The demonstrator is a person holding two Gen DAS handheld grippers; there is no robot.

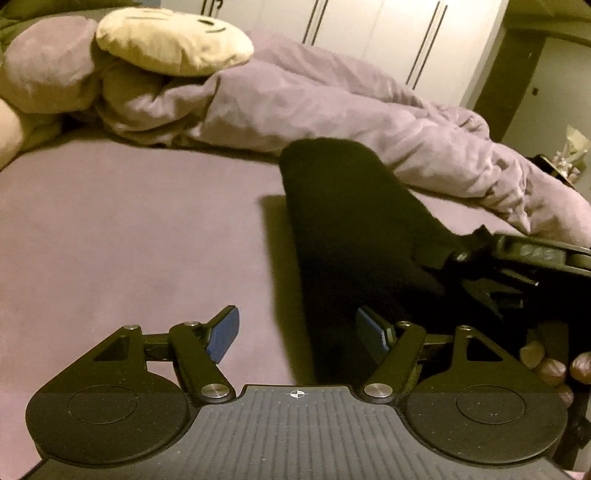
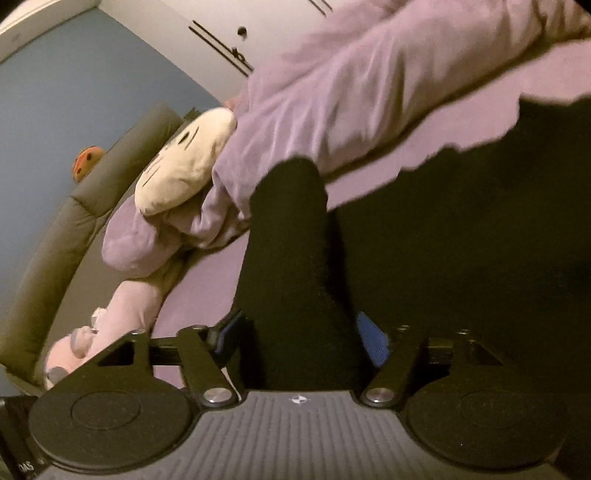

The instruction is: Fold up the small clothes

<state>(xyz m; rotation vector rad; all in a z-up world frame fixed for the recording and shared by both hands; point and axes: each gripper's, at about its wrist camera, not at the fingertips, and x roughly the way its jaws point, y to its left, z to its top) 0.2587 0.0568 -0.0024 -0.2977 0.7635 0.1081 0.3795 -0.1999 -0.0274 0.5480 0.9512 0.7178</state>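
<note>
A black sock [image 1: 354,221] lies on the purple bed sheet [image 1: 110,229], stretching from the middle toward the right. My left gripper [image 1: 297,334] is open and empty, low over the sheet at the sock's near left edge. My right gripper [image 1: 480,262] comes in from the right in the left wrist view and has the sock's end between its fingers. In the right wrist view the sock [image 2: 291,258] runs forward between the blue pads [image 2: 373,343] of the right gripper [image 2: 299,339], which stand wide apart on either side of it. A dark mass fills that view's right side.
A rumpled purple duvet [image 1: 332,96] lies along the far side of the bed. A cream plush pillow [image 1: 173,40] and purple pillows [image 1: 48,70] sit at the head. White wardrobe doors [image 1: 369,29] stand behind. A padded headboard [image 2: 66,229] shows in the right wrist view.
</note>
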